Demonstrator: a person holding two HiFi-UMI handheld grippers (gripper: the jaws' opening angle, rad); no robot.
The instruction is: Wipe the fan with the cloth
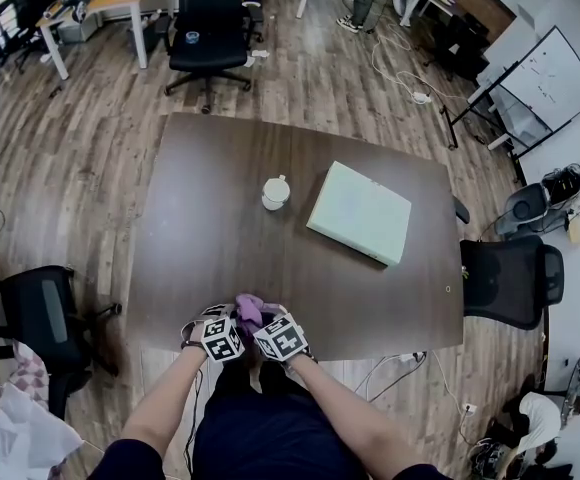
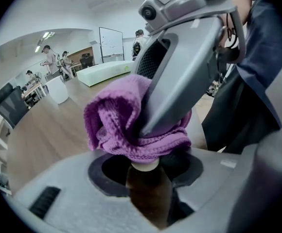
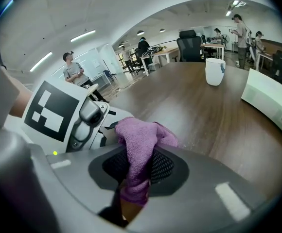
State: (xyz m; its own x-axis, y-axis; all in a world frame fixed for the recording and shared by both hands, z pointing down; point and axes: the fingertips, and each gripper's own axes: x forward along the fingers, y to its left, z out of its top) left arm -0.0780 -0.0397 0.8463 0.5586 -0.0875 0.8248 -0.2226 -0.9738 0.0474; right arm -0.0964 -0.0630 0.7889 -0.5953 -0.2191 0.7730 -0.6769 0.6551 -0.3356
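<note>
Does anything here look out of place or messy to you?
Nothing is spilled or broken. The one odd thing is the purple cloth: it is bunched into a wad at the near edge of the table, pinched by the right claw and, it seems, by the left claw at once.

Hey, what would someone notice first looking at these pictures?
The purple cloth stands out, bunched between the left gripper and the right gripper at the near edge of the brown table. Farther out on the table stand a white cup near the middle and a pale flat box to its right.
</note>
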